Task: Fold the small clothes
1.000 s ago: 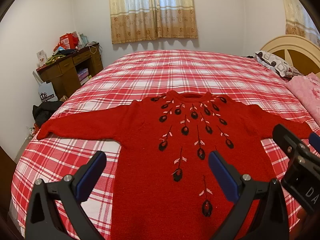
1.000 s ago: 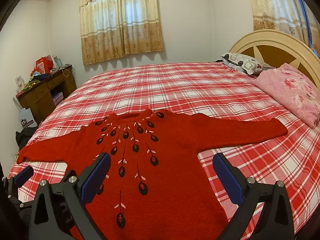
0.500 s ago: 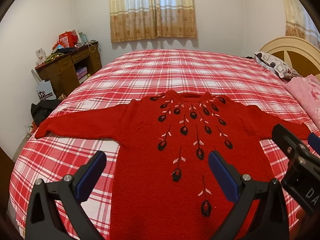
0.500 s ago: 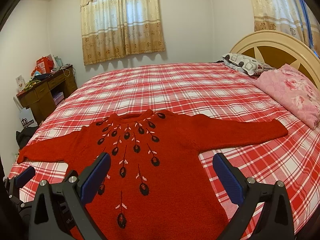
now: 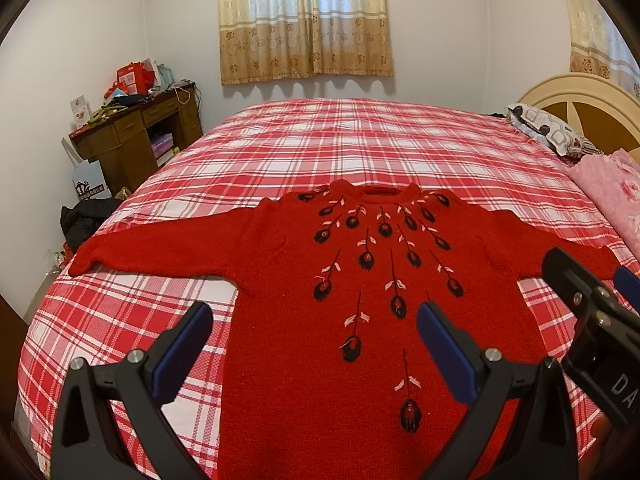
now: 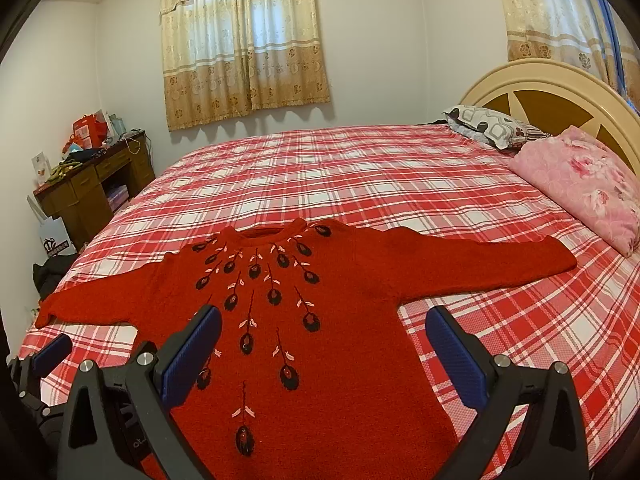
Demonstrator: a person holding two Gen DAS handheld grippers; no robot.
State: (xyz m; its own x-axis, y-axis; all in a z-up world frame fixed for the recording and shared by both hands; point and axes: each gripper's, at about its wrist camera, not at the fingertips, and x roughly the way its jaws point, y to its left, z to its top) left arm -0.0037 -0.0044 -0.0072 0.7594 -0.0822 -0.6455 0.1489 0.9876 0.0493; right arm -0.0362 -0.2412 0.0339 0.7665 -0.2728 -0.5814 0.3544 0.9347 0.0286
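Observation:
A red knitted sweater (image 5: 304, 360) with dark embroidered buds lies flat, front up, on the red plaid bed (image 5: 352, 148); both sleeves are spread out sideways. It also shows in the right wrist view (image 6: 352, 360). My left gripper (image 5: 314, 350) is open and empty, hovering above the sweater's lower left part. My right gripper (image 6: 324, 354) is open and empty above the lower right part. The right gripper also shows at the right edge of the left wrist view (image 5: 588, 308).
A pink floral quilt (image 6: 584, 184) and a patterned pillow (image 6: 488, 126) lie by the headboard (image 6: 552, 88) on the right. A cluttered brown desk (image 5: 132, 136) stands at the left wall, with a dark bag (image 5: 82, 220) on the floor.
Both grippers have drifted slightly; the sweater looks a little further off in both views. The jaws stay open and the sweater has not moved.

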